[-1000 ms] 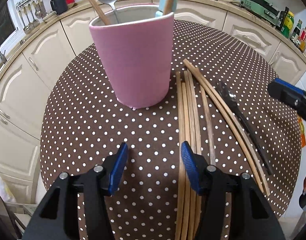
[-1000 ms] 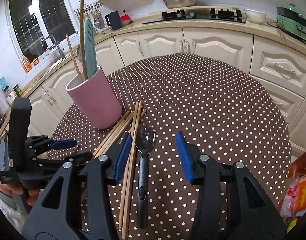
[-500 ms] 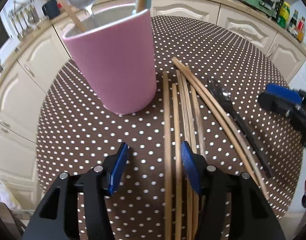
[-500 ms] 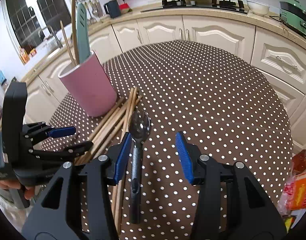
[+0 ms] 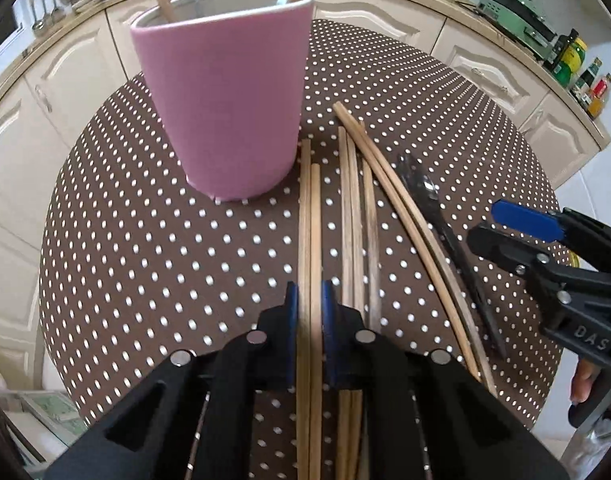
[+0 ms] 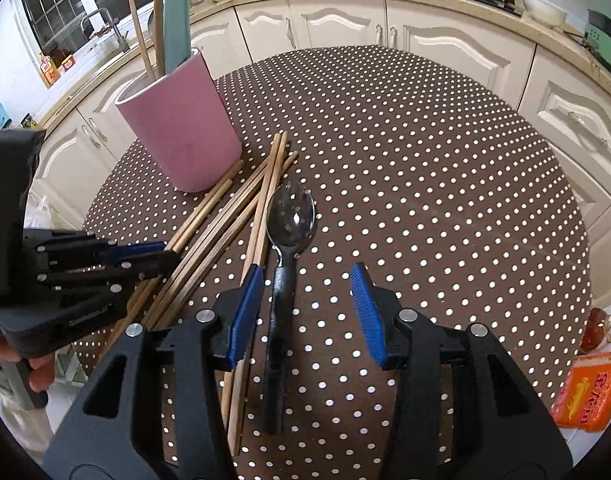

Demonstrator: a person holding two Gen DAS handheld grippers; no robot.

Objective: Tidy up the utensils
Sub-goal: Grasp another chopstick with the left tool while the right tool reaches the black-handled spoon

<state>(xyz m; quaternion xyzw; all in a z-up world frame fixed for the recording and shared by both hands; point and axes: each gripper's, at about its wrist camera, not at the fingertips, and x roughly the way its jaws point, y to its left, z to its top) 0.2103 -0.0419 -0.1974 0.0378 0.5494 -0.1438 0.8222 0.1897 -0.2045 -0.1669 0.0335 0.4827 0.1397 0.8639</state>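
Left wrist view: 2 wooden chopsticks [image 5: 310,264] are lying on the dotted tablecloth [image 5: 153,248], and the left gripper [image 5: 310,308] is clamping its blue pads on them. More loose chopsticks [image 5: 357,216] are lying just beside, right of the pink holder [image 5: 225,104], which is standing upright holding a spoon and spatula. Right wrist view: the right gripper [image 6: 307,304] is hovering with fingers spread apart over a black-handled spoon [image 6: 283,280] lying flat on the cloth.
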